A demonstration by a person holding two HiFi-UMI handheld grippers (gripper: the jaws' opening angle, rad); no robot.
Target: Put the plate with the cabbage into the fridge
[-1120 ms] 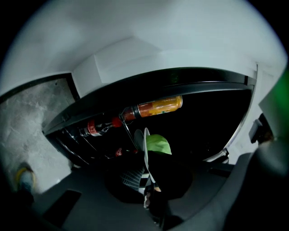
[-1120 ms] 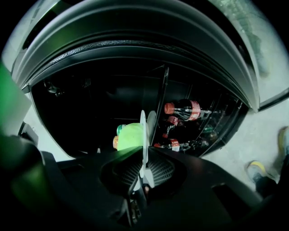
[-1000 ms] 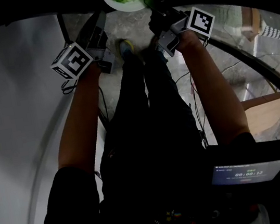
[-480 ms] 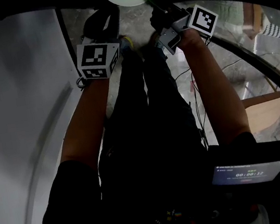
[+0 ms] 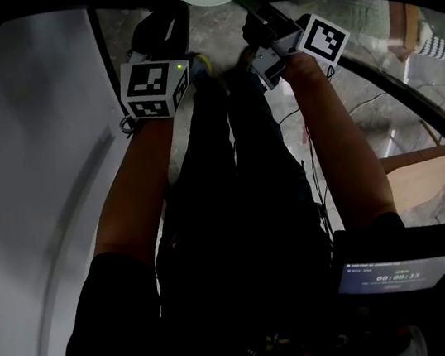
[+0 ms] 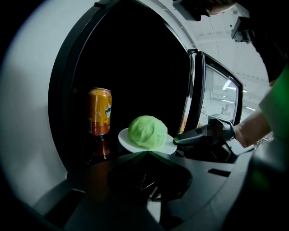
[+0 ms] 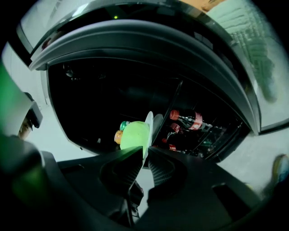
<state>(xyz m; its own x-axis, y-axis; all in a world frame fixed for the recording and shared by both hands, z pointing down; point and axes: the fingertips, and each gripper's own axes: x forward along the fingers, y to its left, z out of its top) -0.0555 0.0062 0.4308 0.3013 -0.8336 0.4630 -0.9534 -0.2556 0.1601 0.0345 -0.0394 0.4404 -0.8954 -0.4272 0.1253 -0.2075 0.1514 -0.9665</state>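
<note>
1. One fridge (image 6: 135,58), open and black inside, spread across most of the left gripper view, with its glass door (image 6: 217,97) swung out on the right.
2. Below the head camera, a person in dark trousers (image 5: 245,211), both bare forearms stretched forward, one gripper in each hand, a lit screen (image 5: 398,269) at lower right.
3. Clamped on the white plate (image 6: 125,139), the right gripper (image 7: 145,152): jaws drawn narrow, only the rim's thickness between them, the grip on the plate's right edge as seen from the left gripper view.
4. Closed on nothing, the left gripper (image 6: 148,152): jaws together in a single point just under the plate's near rim; touching it or not, impossible to tell.
5. Plate level in the air at the mouth of the fridge, bright against the dark interior, at the very top edge of the head view.
6. On the middle of the plate, a round pale-green cabbage (image 6: 147,131), covering most of it.
7. Inside the fridge, beyond the plate in the right gripper view, a dark bottle (image 7: 192,119) with red cap and red label, more red-capped ones close by.
8. Upright inside the fridge, left of the plate and behind it, an orange drink can (image 6: 99,110), apart from the plate.
</note>
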